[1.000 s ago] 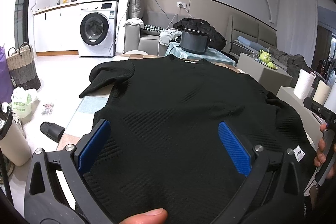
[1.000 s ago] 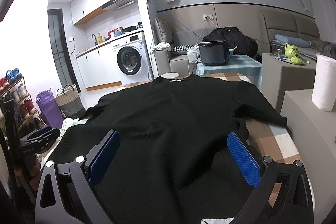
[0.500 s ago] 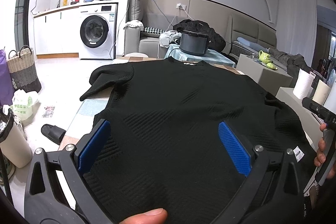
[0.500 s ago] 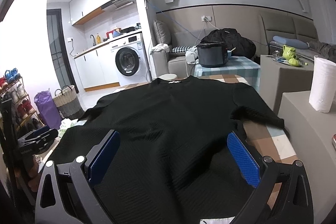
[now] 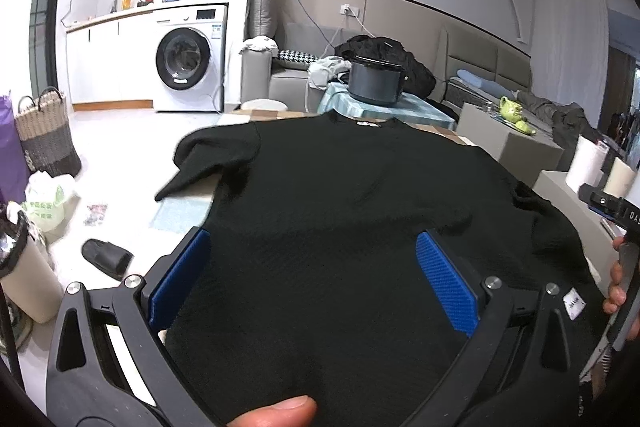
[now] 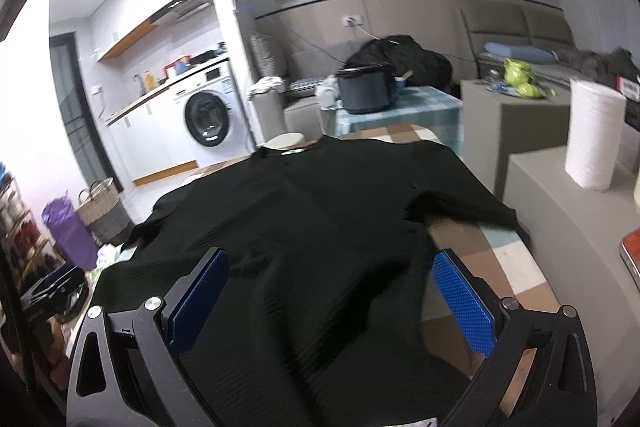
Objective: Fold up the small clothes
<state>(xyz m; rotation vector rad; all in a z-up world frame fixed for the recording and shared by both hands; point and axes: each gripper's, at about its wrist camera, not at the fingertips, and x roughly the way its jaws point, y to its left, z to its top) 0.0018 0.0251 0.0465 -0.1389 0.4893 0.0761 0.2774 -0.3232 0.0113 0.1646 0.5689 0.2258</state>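
Starting at the far left, a woven basket (image 5: 47,135) is standing on the pale floor, with a black slipper (image 5: 106,256) lying nearer in. Behind them a white washing machine (image 5: 188,61) is sitting under the kitchen counter.

Moving in, the left gripper (image 5: 312,279) is hovering over the near hem of the black sweater (image 5: 340,227), its blue pads (image 5: 178,279) spread wide apart on either side of the fabric, released and gripping nothing. A thumb tip (image 5: 276,411) is showing at the bottom edge of that view.

The sweater itself is lying spread flat on the checked tablecloth (image 6: 496,267), collar at the far end with a small white label, hem near the camera. Its left sleeve (image 5: 208,163) is hanging off the table's left edge; the right sleeve (image 6: 464,203) is lying across the cloth on the right. A white tag (image 5: 573,302) is showing at the near right hem.

Beyond the collar, a dark pot (image 5: 374,83) is sitting on a light blue checked table, with a heap of black clothing just behind it on the sofa.

Over to the right gripper (image 6: 332,299): it too is poised above the near part of the sweater, jaws wide and clutching nothing, the right pad (image 6: 464,299) over bare tablecloth just beside the garment's edge. The view is slightly blurred.

Far right, a roll of paper towel (image 6: 592,135) is standing upright on a grey block, with green objects (image 6: 520,75) on the block behind.
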